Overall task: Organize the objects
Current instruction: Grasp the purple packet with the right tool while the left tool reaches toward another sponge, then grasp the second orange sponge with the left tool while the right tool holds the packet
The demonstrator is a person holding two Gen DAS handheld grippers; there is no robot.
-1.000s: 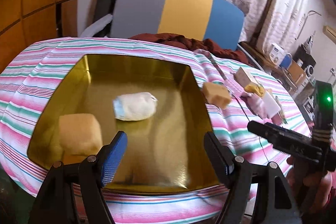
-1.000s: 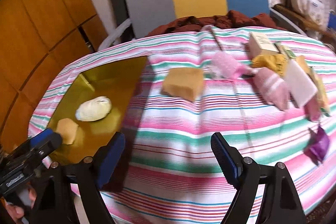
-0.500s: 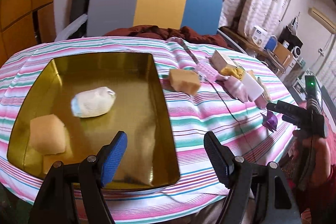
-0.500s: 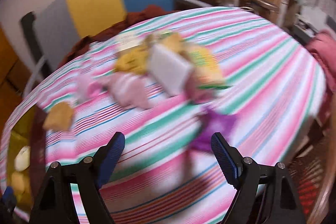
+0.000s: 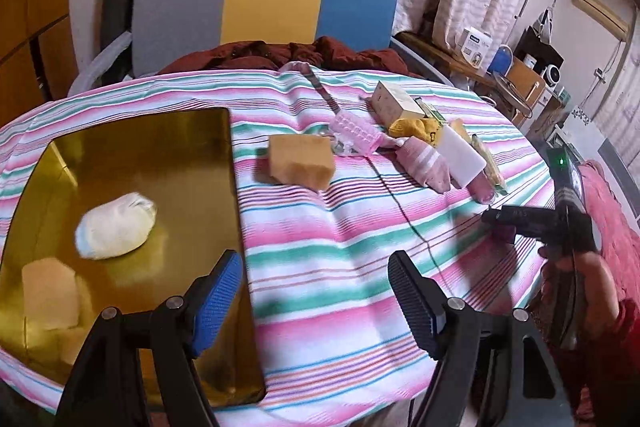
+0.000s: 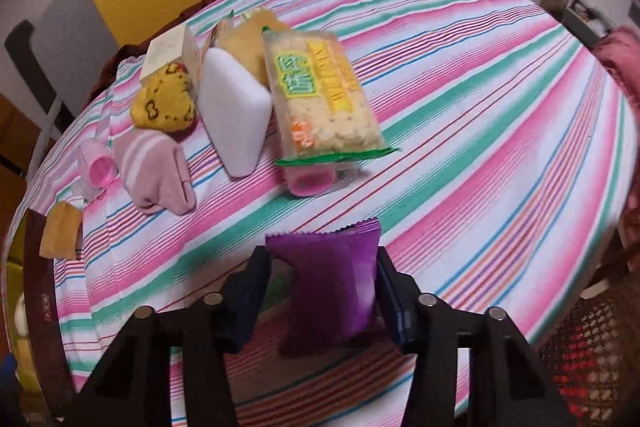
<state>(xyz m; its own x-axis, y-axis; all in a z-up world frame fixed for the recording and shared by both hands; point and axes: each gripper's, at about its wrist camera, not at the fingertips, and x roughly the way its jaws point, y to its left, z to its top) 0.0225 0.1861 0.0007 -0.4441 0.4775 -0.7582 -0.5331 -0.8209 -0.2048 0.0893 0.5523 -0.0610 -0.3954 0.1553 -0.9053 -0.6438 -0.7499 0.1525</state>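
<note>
Your right gripper [image 6: 320,279] has just been closing and now clamps the crinkly purple foil packet [image 6: 332,283] above the striped cloth surface [image 6: 480,131], while your left gripper [image 5: 316,291] hangs open beside the gold metal tray [image 5: 168,155].

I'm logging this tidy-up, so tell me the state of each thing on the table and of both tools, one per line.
Right tool: its jaws have just been closing, now shut on the purple packet.
Purple packet: pinched between the pads.
Left tool: open, empty.
Gold tray: holds a white bundle and a tan block.
Tan sponge: on the cloth, outside the tray.
Cracker pack: sealed, lying flat.
Pink striped sock: folded.
</note>
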